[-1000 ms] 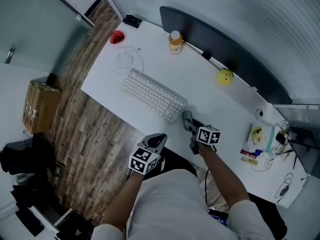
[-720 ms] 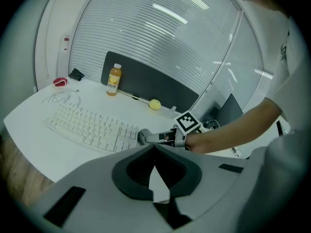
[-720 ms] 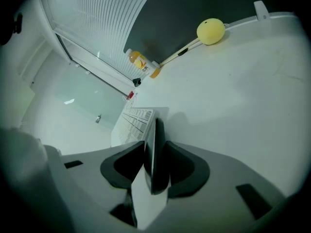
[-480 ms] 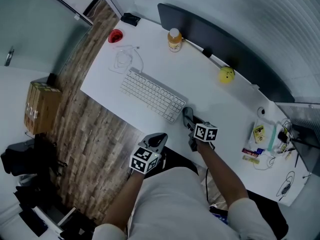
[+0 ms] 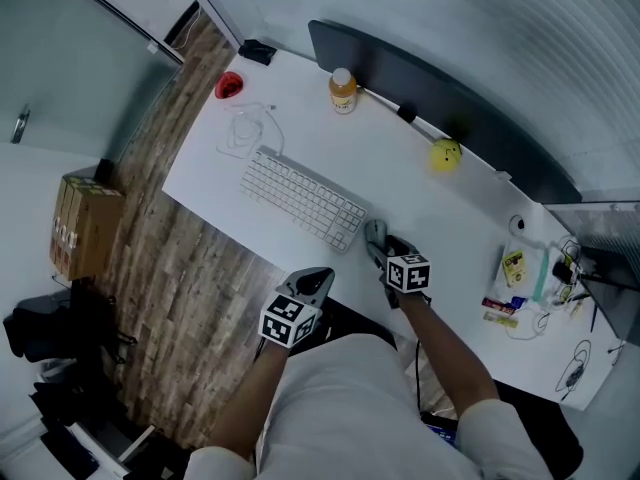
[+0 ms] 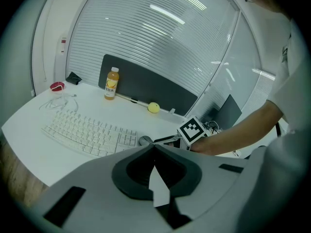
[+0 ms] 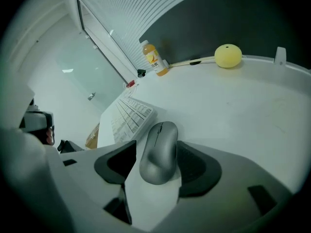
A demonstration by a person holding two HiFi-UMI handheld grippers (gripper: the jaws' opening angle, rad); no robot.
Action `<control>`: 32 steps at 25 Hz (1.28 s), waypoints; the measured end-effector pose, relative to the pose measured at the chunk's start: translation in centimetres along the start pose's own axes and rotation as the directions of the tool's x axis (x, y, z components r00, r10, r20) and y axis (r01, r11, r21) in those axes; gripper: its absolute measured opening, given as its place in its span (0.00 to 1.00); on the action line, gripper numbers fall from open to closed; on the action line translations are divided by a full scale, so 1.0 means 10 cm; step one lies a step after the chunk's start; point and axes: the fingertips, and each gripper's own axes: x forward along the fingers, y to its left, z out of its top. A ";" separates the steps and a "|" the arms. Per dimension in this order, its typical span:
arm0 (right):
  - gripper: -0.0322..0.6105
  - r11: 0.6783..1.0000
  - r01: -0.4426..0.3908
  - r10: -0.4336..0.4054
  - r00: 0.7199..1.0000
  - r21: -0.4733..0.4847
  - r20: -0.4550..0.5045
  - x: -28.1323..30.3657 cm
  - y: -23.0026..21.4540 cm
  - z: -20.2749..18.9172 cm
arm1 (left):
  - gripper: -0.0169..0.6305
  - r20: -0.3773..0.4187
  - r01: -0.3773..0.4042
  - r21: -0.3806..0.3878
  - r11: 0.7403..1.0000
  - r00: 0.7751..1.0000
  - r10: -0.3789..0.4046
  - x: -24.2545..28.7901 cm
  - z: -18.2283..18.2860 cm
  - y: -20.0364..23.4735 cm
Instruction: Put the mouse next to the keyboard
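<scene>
A grey mouse (image 5: 375, 236) lies on the white desk (image 5: 420, 198), just off the right end of the white keyboard (image 5: 303, 198). My right gripper (image 5: 379, 248) straddles it. In the right gripper view the mouse (image 7: 159, 152) sits between the jaws, which are opening; a gap shows on its left side, and the keyboard (image 7: 129, 116) lies just beyond. My left gripper (image 5: 314, 281) hangs off the desk's front edge, shut and empty. The left gripper view shows its tips (image 6: 154, 147) meeting, with the mouse (image 6: 145, 140) and keyboard (image 6: 87, 132) ahead.
An orange juice bottle (image 5: 342, 90) and a yellow ball (image 5: 445, 154) stand before a dark panel (image 5: 430, 78) at the back. A red object (image 5: 229, 85) and a white cable (image 5: 245, 128) lie far left. Small clutter (image 5: 520, 278) sits at the right end.
Little differs: my right gripper stays over the mouse at the keyboard's right end, the left gripper holds still, and the head view has shifted slightly.
</scene>
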 end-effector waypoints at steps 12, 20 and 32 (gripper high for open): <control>0.34 0.995 0.041 -0.034 0.996 -0.089 0.081 -0.29 0.15 0.19 | 0.05 0.028 0.002 0.027 1.000 1.000 -0.003 -0.16 0.05 -0.02; 0.25 0.986 0.075 -0.051 0.985 -0.148 0.162 -0.58 0.50 0.28 | 0.05 0.057 0.019 0.046 0.999 0.998 -0.021 -0.42 0.02 0.02; 0.14 0.955 0.180 -0.121 0.963 -0.237 0.243 -1.01 1.11 0.12 | 0.05 0.102 0.097 0.146 0.984 0.988 -0.113 -0.98 -0.01 0.03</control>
